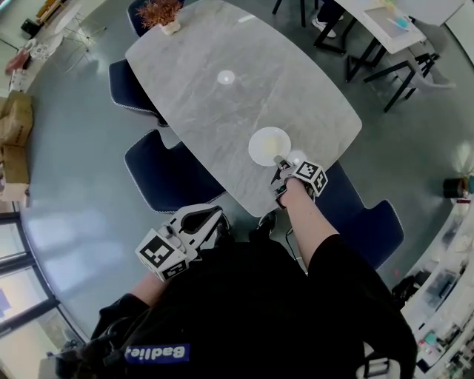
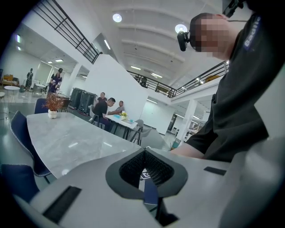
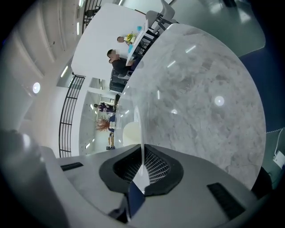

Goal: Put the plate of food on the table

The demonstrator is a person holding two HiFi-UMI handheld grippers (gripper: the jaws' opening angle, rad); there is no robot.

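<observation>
Now, round white plate (image 1: 268, 145), marbled grey table (image 1: 215, 104).

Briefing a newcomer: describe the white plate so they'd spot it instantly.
Find the grey marble table between dark blue chairs. At its near edge, the right claw grips a round white plate, far larger than the small white disc at mid-table.

Open hall: glossy grey-blue floor (image 1: 74, 200), white walls.
Oval grey marble table (image 1: 207, 104) mid-room, dark blue chairs (image 1: 159, 174) tucked along its sides, dried plant in a white pot (image 1: 163, 15) at its far end. Beyond it, a white desk (image 1: 389, 26) on black legs. Round ceiling lights (image 2: 117, 18); black mezzanine railing (image 2: 73, 35) overhead.
</observation>
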